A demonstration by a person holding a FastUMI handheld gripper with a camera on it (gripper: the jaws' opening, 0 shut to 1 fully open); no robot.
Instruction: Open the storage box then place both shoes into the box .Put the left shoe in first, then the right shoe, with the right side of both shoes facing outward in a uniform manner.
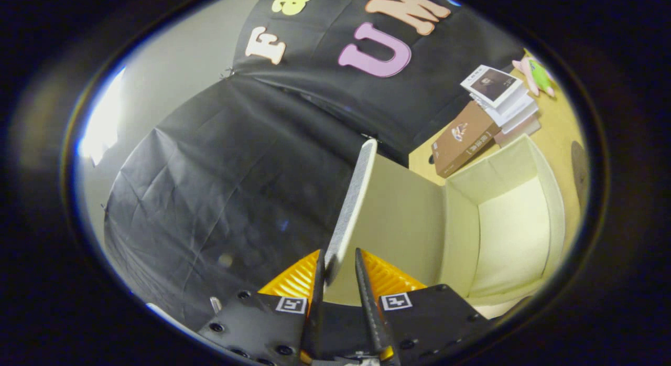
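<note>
The storage box is a cream fabric cube standing open, its hollow inside in plain sight with nothing in it. Its lid is swung up and stands on edge, hinged to the box's near wall. My gripper is shut on the lid, with the lid's free edge pinched between both fingers. Beyond the lid hangs the booth's black cloth wall.
A brown book leans against a stack of white books on the yellow table just behind the box. A pink and green plush toy lies past the books.
</note>
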